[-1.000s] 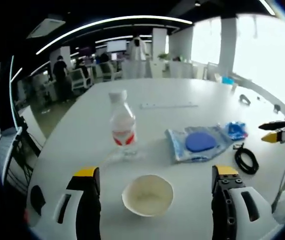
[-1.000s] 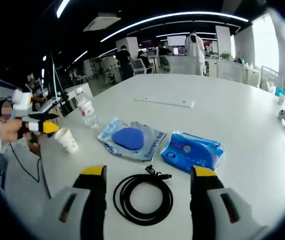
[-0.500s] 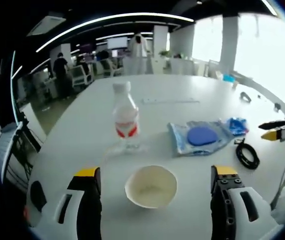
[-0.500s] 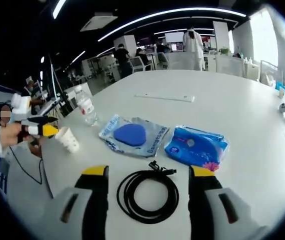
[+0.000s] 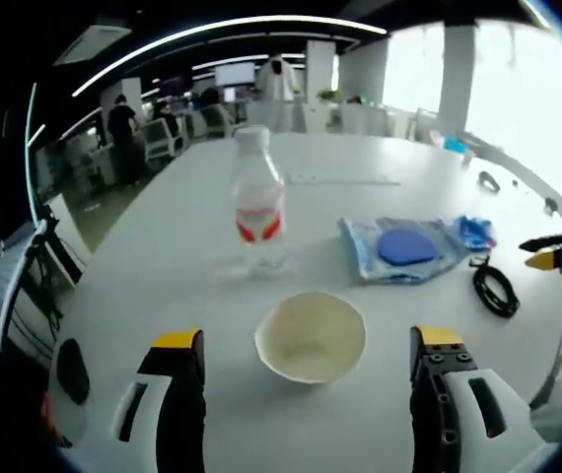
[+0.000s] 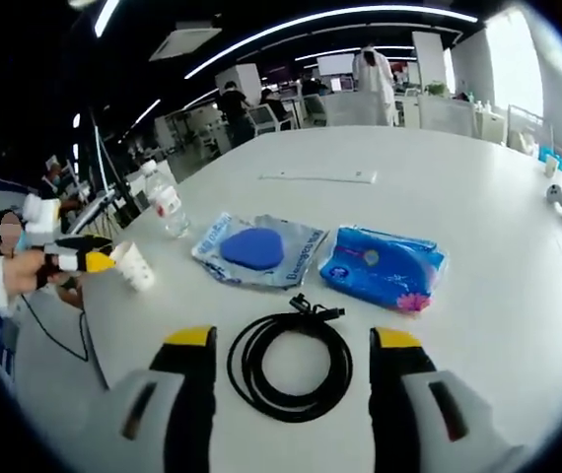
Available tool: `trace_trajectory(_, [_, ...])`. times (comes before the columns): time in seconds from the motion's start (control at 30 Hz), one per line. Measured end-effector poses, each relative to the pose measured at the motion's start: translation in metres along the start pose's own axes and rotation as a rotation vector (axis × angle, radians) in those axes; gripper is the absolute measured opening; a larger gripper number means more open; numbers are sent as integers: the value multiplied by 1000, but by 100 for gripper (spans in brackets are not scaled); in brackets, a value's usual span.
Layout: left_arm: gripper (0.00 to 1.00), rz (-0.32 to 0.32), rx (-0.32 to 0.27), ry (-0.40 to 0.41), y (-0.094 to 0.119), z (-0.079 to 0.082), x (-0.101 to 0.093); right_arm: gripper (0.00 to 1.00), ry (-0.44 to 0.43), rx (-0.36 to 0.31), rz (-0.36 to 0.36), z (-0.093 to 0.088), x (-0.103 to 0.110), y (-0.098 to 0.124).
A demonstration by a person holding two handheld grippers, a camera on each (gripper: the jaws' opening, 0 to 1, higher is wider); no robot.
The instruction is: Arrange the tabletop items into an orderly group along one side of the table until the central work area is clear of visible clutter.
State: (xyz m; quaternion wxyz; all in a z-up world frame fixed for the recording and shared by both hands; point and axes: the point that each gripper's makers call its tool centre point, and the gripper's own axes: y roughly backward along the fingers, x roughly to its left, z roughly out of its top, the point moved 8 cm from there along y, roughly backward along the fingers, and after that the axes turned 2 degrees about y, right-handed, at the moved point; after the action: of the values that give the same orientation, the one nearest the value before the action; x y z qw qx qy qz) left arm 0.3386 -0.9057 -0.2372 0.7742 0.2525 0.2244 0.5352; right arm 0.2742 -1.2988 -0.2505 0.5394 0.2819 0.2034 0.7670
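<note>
A white paper cup (image 5: 311,336) stood on the white round table (image 5: 163,266) between the spread, empty jaws of the left gripper (image 5: 306,360). Behind it stood a clear plastic water bottle (image 5: 259,202) with a red label. The right gripper (image 6: 291,360) had its jaws released around a coiled black cable (image 6: 289,363), with two blue packets (image 6: 258,249) beyond.

At the bottom of the left gripper view, the left gripper (image 5: 307,340) holds its yellow-tipped jaws spread wide, gripping nothing. The right gripper (image 6: 291,338) sits likewise at the bottom of the right gripper view, jaws wide apart and empty.
</note>
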Motion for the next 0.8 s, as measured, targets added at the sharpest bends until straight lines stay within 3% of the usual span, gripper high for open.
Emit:
trace_trajectory(0.17, [80,-2,22,14,-4,-6,1,60,-29,23,-16,-16,-5,11])
trace_trajectory(0.33, [73,4,28,4,-8,-9,3,59,-146,-9,-44,-27,-12,27])
trace_trajectory(0.43, [67,4,29,19,-12,-11,6,58,-174,-23,-63,-32,-13,35])
trace_trajectory(0.7, [39,5,62,-11,-14,-20,3,56,-223,-19,-91,-47,-14,45])
trace_trajectory(0.8, [35,14,53,-16,-12,-21,4,56,-209,-13,-100,-48,-17,48])
